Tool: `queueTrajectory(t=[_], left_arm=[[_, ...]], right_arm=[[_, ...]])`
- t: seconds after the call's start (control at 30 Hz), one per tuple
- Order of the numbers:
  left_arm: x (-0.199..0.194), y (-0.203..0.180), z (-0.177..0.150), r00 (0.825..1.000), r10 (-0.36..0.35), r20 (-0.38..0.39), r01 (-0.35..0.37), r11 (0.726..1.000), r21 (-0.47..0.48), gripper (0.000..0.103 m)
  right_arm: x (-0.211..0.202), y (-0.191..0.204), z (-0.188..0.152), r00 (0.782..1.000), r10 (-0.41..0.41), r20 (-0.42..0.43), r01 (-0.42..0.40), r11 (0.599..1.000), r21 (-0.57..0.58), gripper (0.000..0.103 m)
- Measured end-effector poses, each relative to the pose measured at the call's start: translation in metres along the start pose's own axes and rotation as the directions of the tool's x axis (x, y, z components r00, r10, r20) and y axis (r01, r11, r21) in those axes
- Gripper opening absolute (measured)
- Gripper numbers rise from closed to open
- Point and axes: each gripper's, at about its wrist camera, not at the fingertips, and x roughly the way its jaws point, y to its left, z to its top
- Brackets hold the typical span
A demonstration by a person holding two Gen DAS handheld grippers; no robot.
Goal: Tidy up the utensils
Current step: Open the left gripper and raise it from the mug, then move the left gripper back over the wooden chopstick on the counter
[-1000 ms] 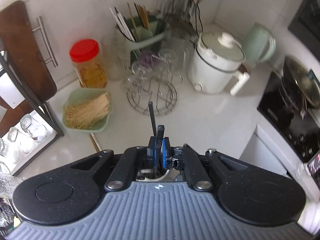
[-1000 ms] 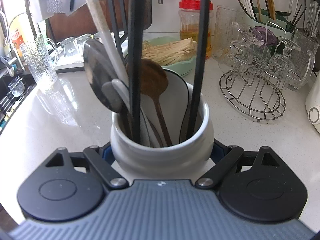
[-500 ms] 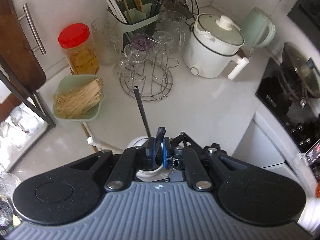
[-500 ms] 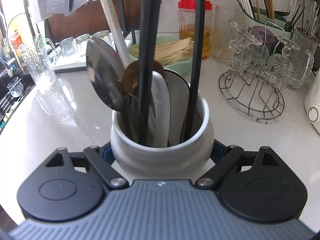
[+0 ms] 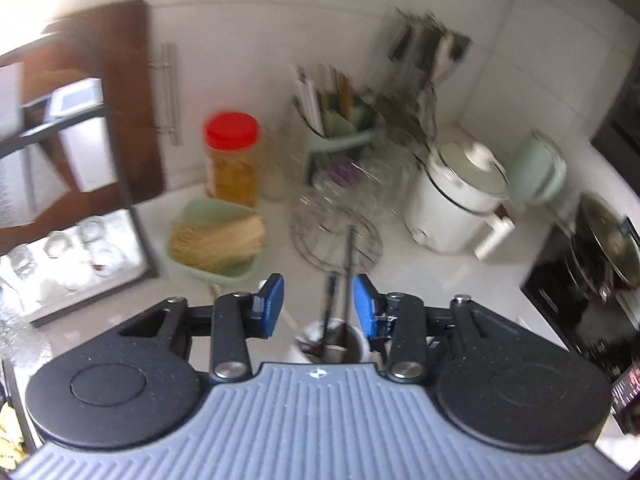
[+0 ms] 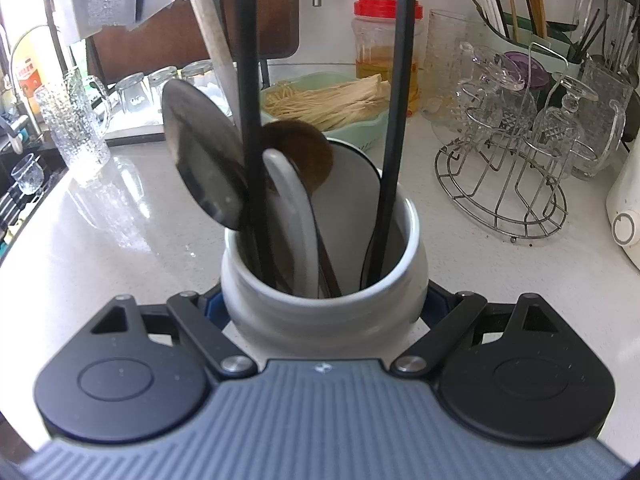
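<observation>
In the right wrist view a white ceramic jar (image 6: 320, 300) stands on the counter with my right gripper (image 6: 322, 306) shut on its sides, the pads mostly hidden behind it. It holds two black handles (image 6: 248, 120), a dark metal spoon (image 6: 200, 152), a brown wooden spoon (image 6: 298, 152) and a white spoon (image 6: 288, 200). In the blurred left wrist view my left gripper (image 5: 318, 304) hangs above the jar (image 5: 332, 344). Its jaws are opening, and a black handle (image 5: 350, 256) rises between the blue pads (image 5: 272, 306) without touching them.
A green bowl of pale strands (image 6: 332, 100), a red-lidded jar (image 6: 386, 40) and a wire rack of glasses (image 6: 504, 184) stand behind the jar. A white cooker (image 5: 456, 200), a green kettle (image 5: 540, 168) and a black stove (image 5: 588, 280) are at the right, upturned glasses (image 5: 72, 252) at the left.
My left gripper has let go of the black-handled utensil, which now stands in the jar, and the hand has drawn back. The spoons in the jar shifted; the right gripper kept still.
</observation>
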Motion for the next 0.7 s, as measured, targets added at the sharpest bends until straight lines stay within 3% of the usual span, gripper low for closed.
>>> queueTrajectory(t=[0.07, 0.13, 0.5, 0.7], left_arm=[[-0.006, 0.011, -0.010, 0.999, 0.030, 0.029, -0.030, 0.999, -0.021, 0.058], [-0.008, 0.023, -0.021, 0.997, 0.057, 0.045, -0.055, 0.997, -0.051, 0.060], [0.022, 0.077, -0.086, 0.985, 0.170, -0.037, -0.174, 0.965, -0.197, 0.061], [0.049, 0.105, -0.117, 0.986, 0.134, -0.096, -0.155, 0.956, -0.251, 0.061]], right_arm=[[0.000, 0.000, 0.001, 1.000, -0.002, -0.005, 0.001, 1.000, -0.002, 0.092], [0.000, 0.000, 0.001, 1.000, -0.001, -0.004, 0.001, 1.000, 0.000, 0.091], [0.000, 0.000, 0.001, 1.000, -0.011, -0.006, 0.011, 1.000, 0.011, 0.091], [-0.001, 0.004, 0.000, 0.999, -0.034, -0.002, 0.034, 0.999, 0.017, 0.090]])
